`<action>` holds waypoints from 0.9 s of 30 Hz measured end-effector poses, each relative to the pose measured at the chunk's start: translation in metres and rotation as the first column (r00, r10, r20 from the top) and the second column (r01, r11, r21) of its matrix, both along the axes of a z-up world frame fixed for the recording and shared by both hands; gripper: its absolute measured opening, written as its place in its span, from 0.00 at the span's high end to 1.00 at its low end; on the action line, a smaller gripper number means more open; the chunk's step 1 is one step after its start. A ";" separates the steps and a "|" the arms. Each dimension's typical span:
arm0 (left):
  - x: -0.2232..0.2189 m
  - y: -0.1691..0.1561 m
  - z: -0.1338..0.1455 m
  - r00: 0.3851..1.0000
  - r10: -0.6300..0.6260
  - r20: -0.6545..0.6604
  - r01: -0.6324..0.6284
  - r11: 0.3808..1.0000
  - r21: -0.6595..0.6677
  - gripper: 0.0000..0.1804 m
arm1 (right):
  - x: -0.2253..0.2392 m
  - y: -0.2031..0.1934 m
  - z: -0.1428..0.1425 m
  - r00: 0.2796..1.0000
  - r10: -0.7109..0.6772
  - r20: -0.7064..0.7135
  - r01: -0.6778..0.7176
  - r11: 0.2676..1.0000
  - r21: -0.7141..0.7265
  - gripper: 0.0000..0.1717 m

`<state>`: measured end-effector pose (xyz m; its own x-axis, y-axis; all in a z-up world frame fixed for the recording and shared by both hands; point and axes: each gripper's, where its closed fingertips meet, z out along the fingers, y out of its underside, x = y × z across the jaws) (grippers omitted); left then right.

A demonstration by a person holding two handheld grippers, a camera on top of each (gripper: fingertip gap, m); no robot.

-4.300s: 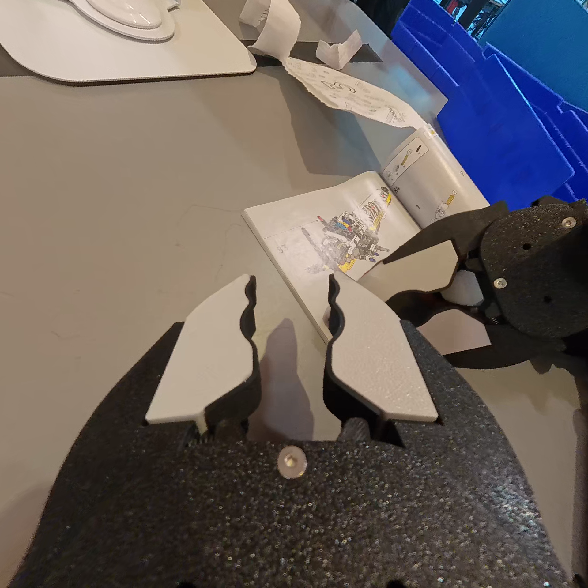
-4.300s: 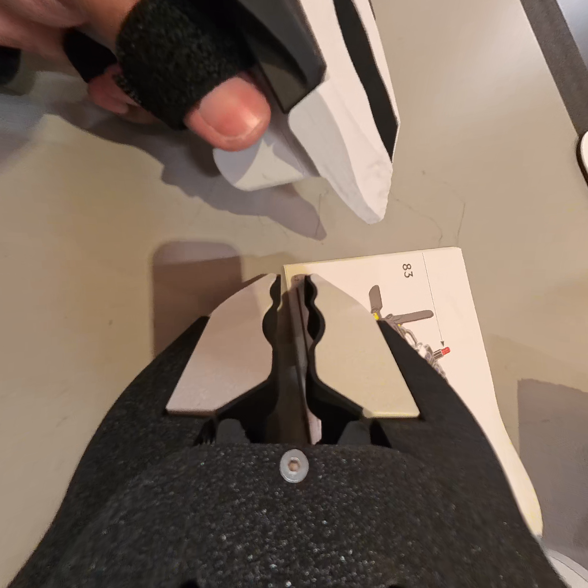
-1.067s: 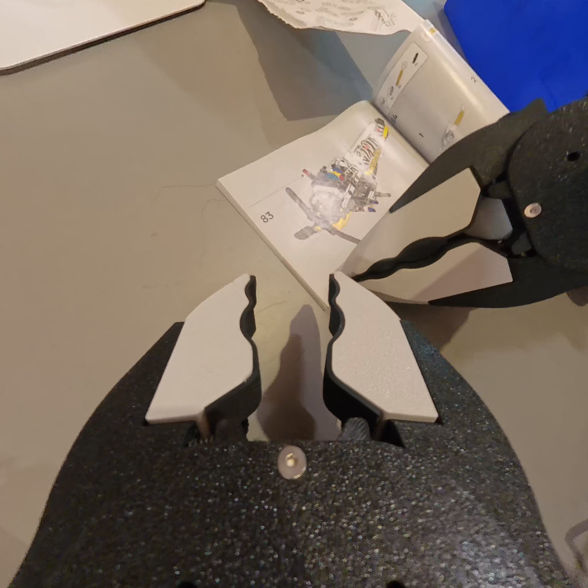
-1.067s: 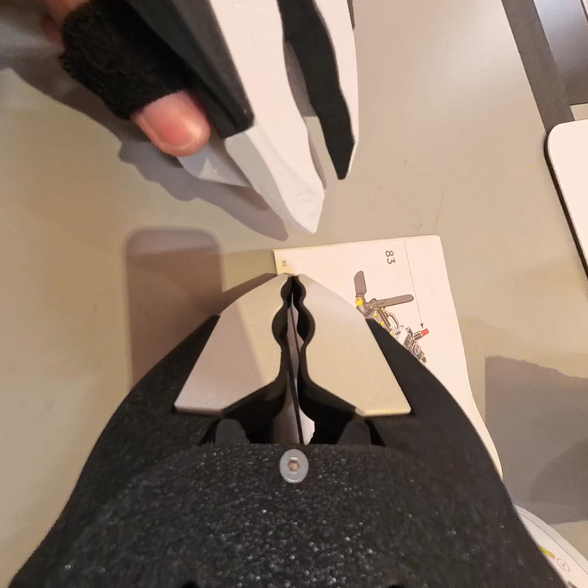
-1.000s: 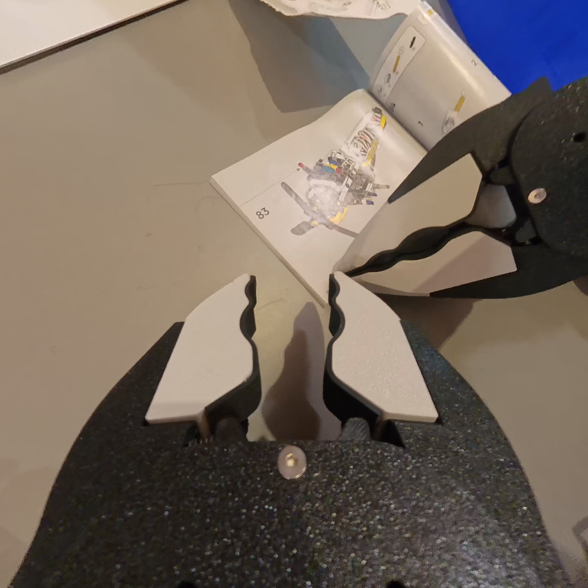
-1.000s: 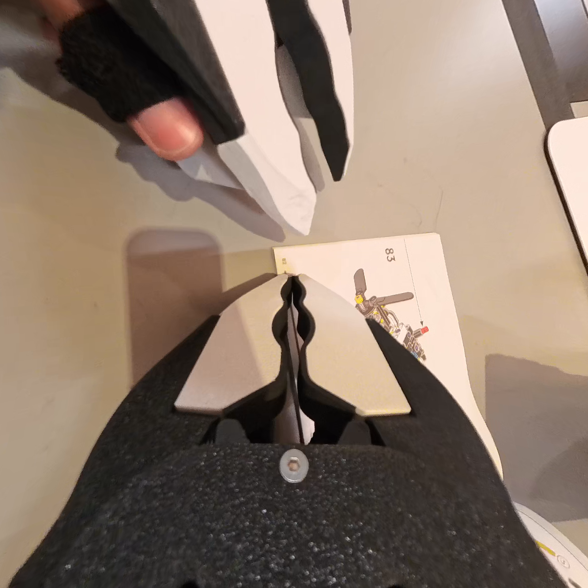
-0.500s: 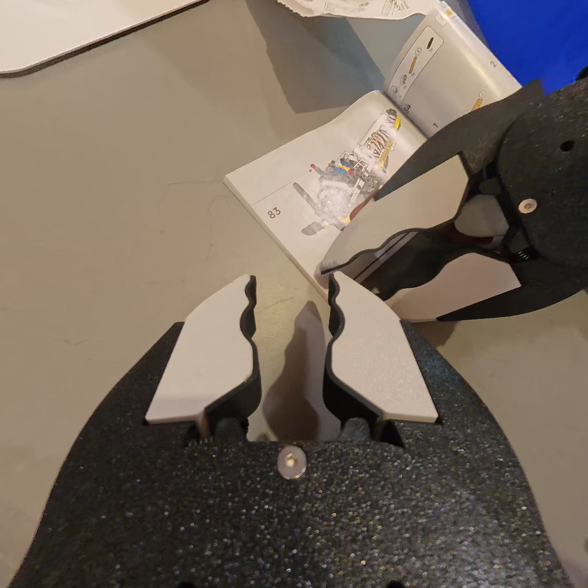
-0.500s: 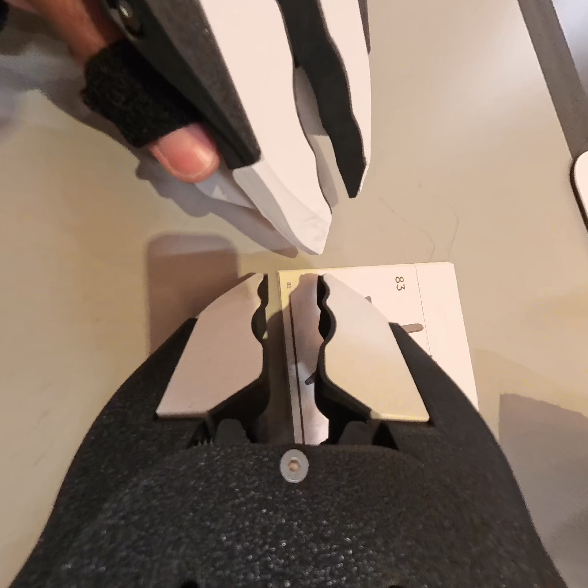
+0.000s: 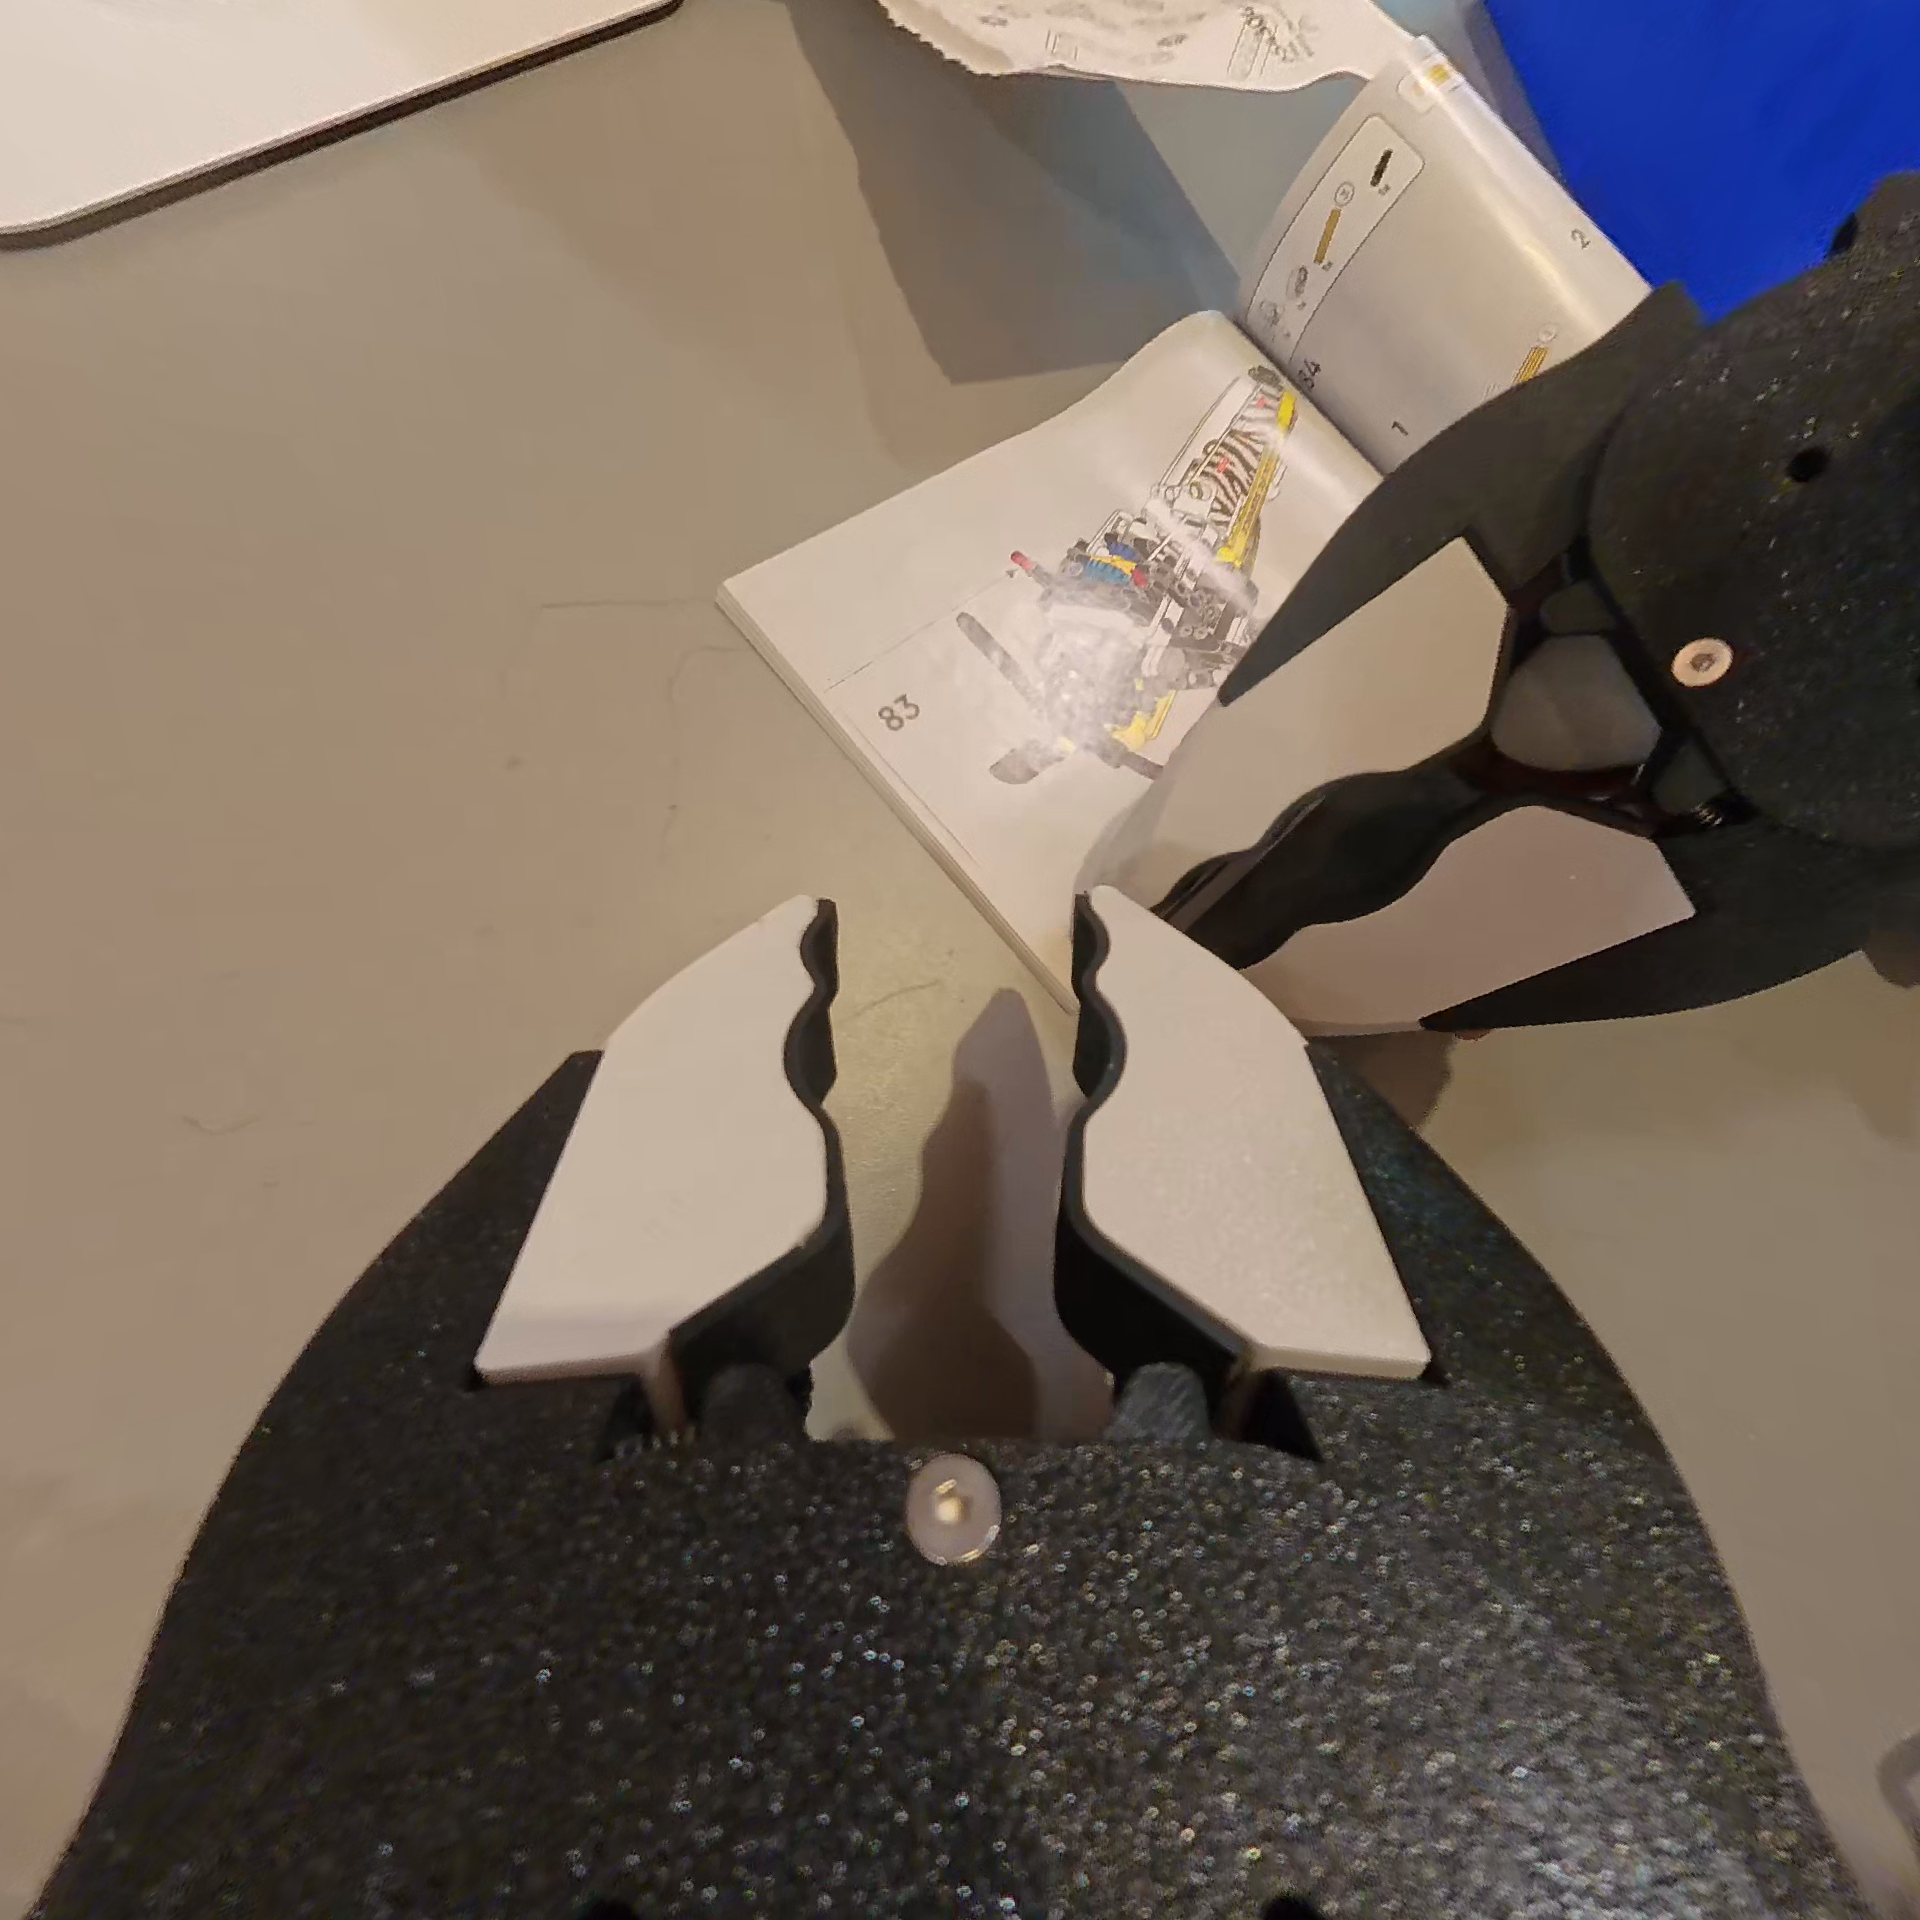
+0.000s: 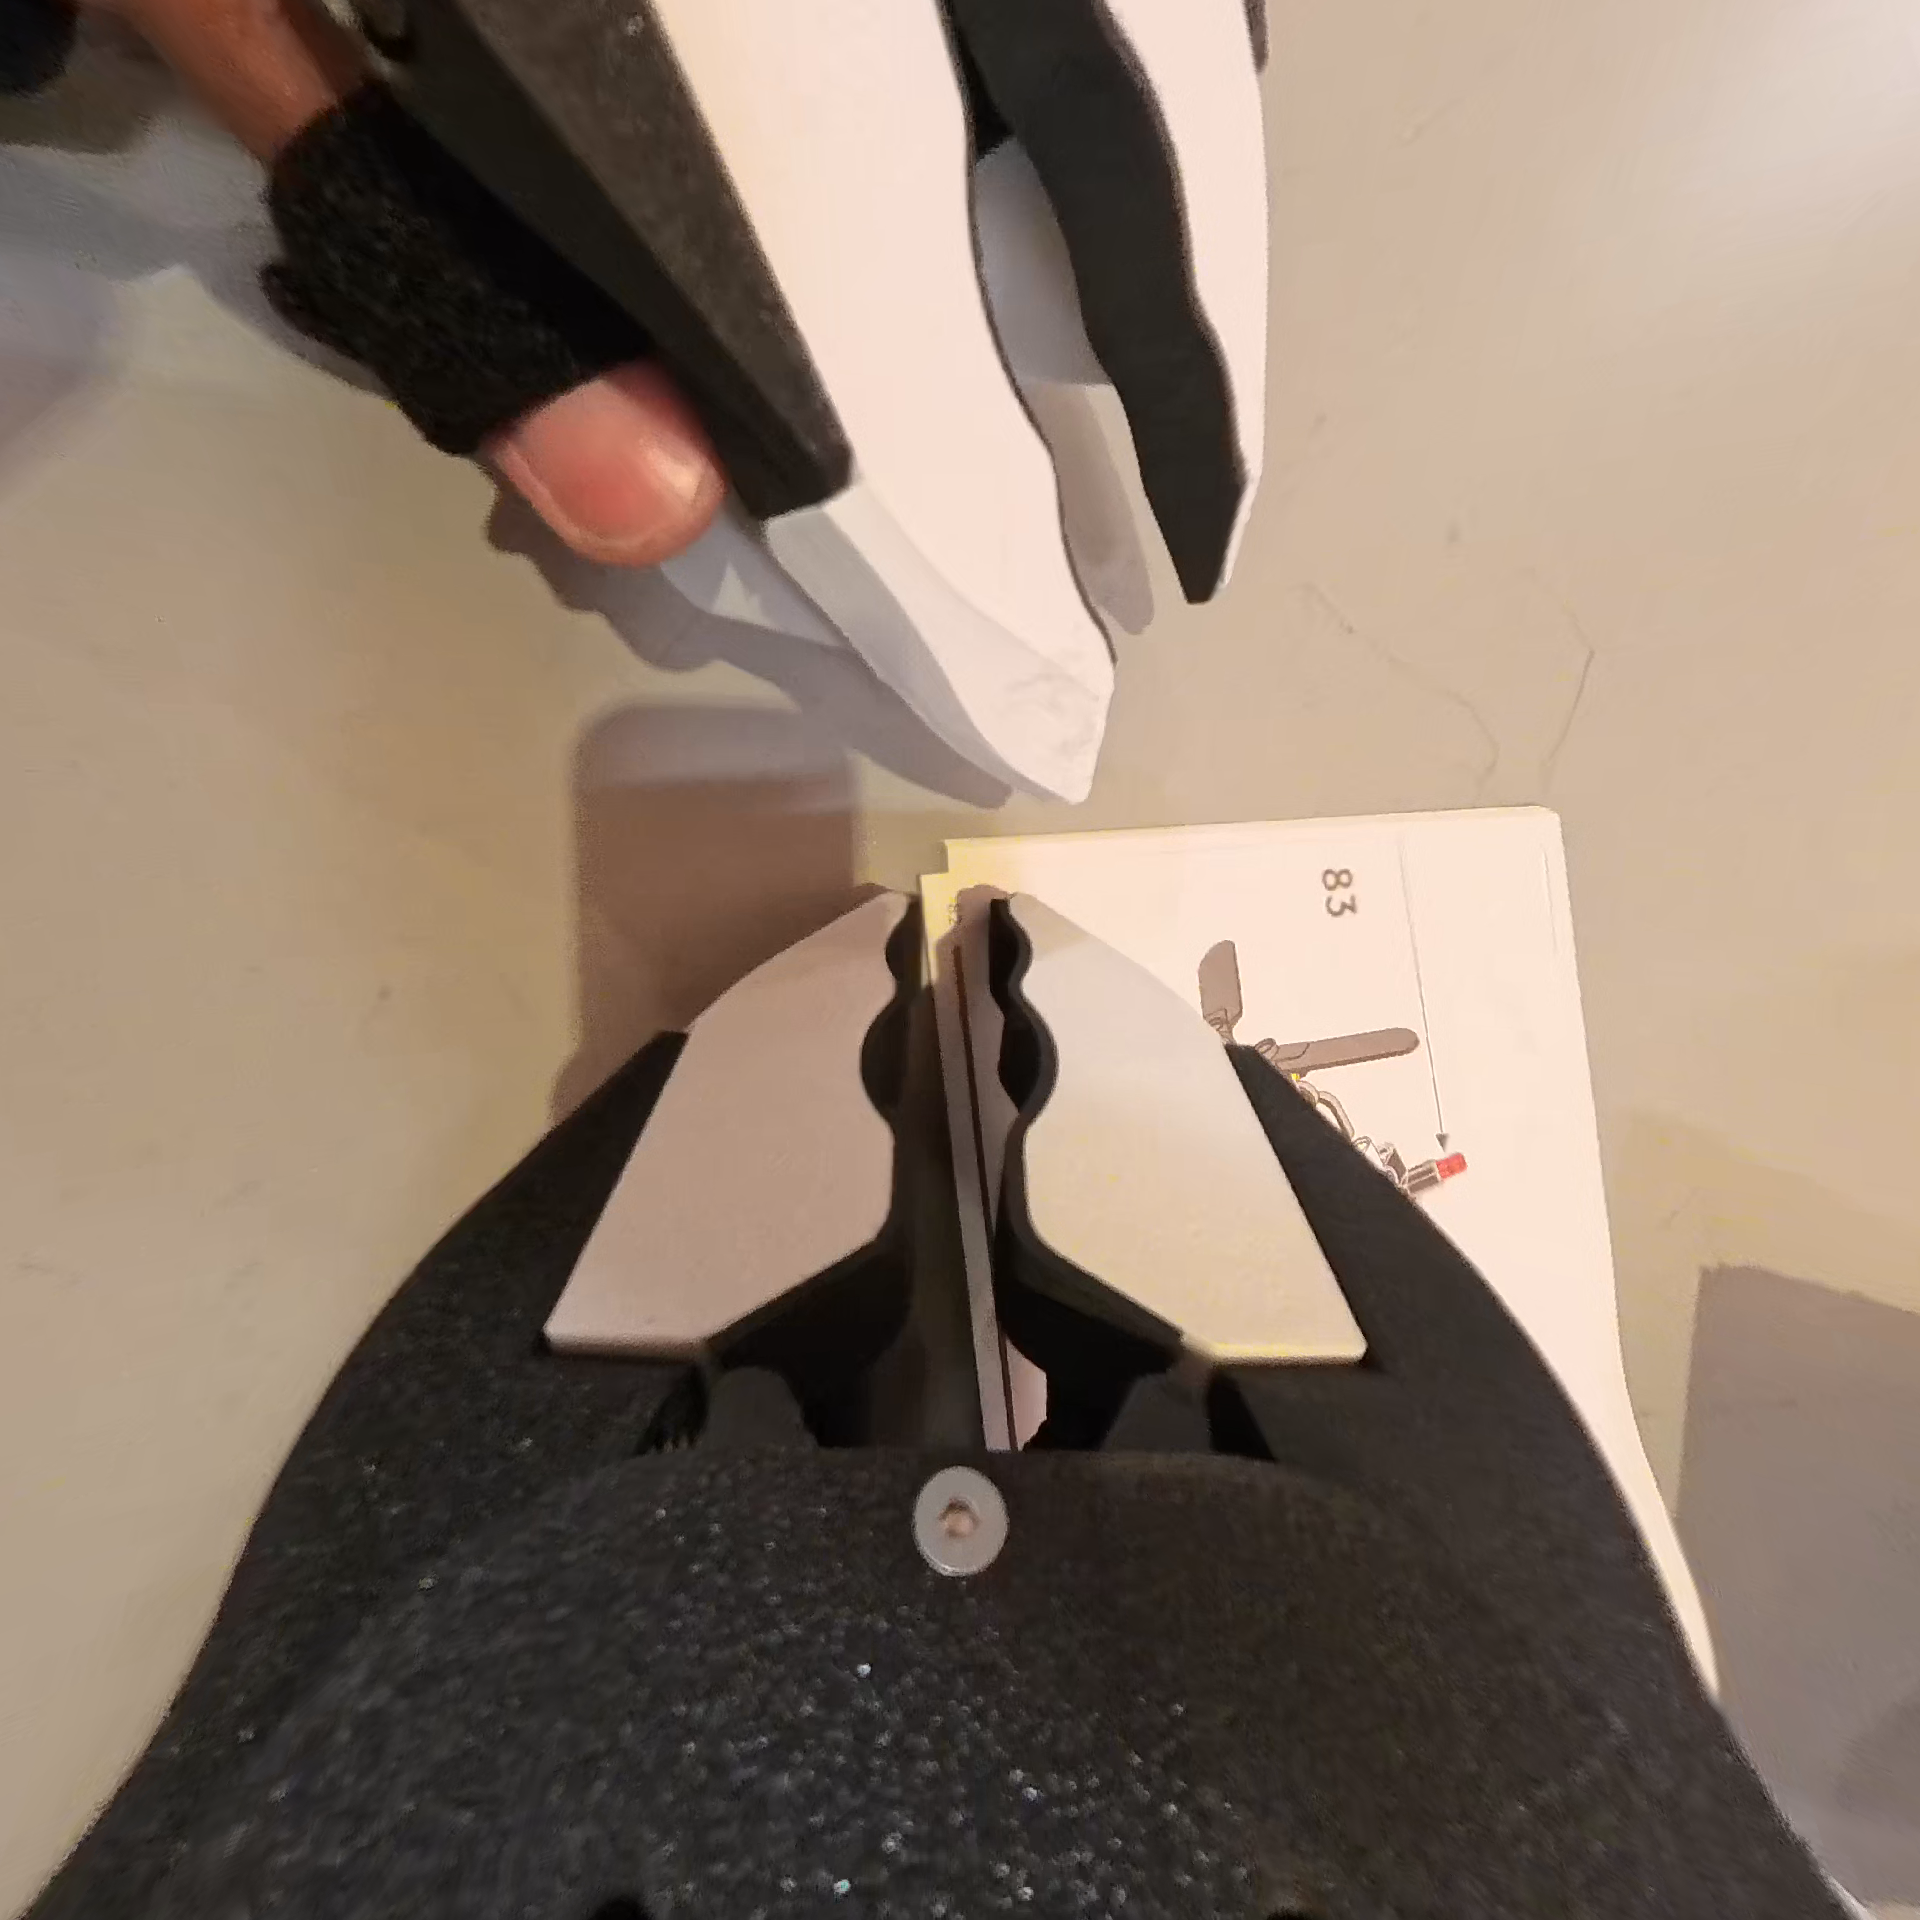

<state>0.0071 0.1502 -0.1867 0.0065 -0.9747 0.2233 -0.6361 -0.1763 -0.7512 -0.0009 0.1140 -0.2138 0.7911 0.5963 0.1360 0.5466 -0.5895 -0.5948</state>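
An open instruction booklet (image 9: 997, 665) lies on the grey table (image 9: 364, 623). It also shows in the right wrist view (image 10: 1455, 935). My right gripper (image 10: 951, 904) is at the booklet's near corner, its jaws a little apart. A raised page edge (image 10: 961, 1091) stands between the pads; a gap still shows beside it. The right gripper also shows in the left wrist view (image 9: 1184, 904), low over that corner. My left gripper (image 9: 951, 914) is open and empty, just off the booklet's corner. It hangs over the table in the right wrist view (image 10: 1143, 686).
A white board (image 9: 260, 83) lies at the far left. A crumpled printed sheet (image 9: 1091, 31) lies beyond the booklet. A blue bin (image 9: 1714, 104) stands at the far right. A person's thumb in a black strap (image 10: 613, 488) holds the left gripper.
The right gripper was shut on the booklet's corner page a second ago. It then opened wide and has narrowed again around the page edge. The left gripper stayed open and shifted only slightly.
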 end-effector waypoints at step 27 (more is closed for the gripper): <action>-0.003 -0.004 -0.008 0.998 -0.042 -0.041 0.044 0.998 0.039 0.75 | 0.008 0.000 0.005 0.998 -0.030 0.052 0.028 0.998 0.050 1.00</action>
<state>0.0045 0.1462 -0.1951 -0.0275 -0.9825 0.1842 -0.6722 -0.1182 -0.7308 0.0070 0.1145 -0.2089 0.7989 0.5648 0.2065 0.5610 -0.5763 -0.5942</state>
